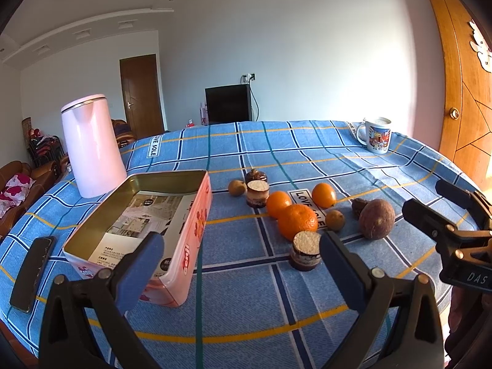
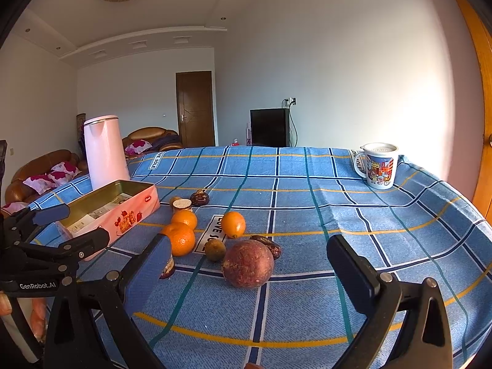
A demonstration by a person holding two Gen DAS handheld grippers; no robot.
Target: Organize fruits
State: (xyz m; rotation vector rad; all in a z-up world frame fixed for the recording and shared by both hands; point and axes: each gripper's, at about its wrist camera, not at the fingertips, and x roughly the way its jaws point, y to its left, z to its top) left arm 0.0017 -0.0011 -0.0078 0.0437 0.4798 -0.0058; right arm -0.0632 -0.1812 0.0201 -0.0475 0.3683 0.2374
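Three oranges [image 1: 297, 221] [image 2: 180, 238] lie mid-table with a purple-brown round fruit [image 1: 376, 219] [image 2: 248, 263], two small brownish-green fruits [image 1: 335, 220] [image 2: 215, 249], dark dates [image 2: 268, 245] and two small cork-topped jars [image 1: 305, 250]. An open pink tin [image 1: 172, 215] [image 2: 117, 212] holding a leaflet stands to their left. My left gripper [image 1: 241, 255] is open and empty, in front of the tin and the near jar. My right gripper [image 2: 249, 261] is open and empty, framing the purple fruit from the near side; it also shows in the left wrist view [image 1: 442, 206].
A pink kettle [image 1: 92, 147] [image 2: 106, 150] stands behind the tin. A printed mug [image 1: 376, 135] [image 2: 379, 166] sits at the far right. A black phone [image 1: 32, 272] lies near the left table edge. The blue checked cloth [image 2: 307, 184] covers the table.
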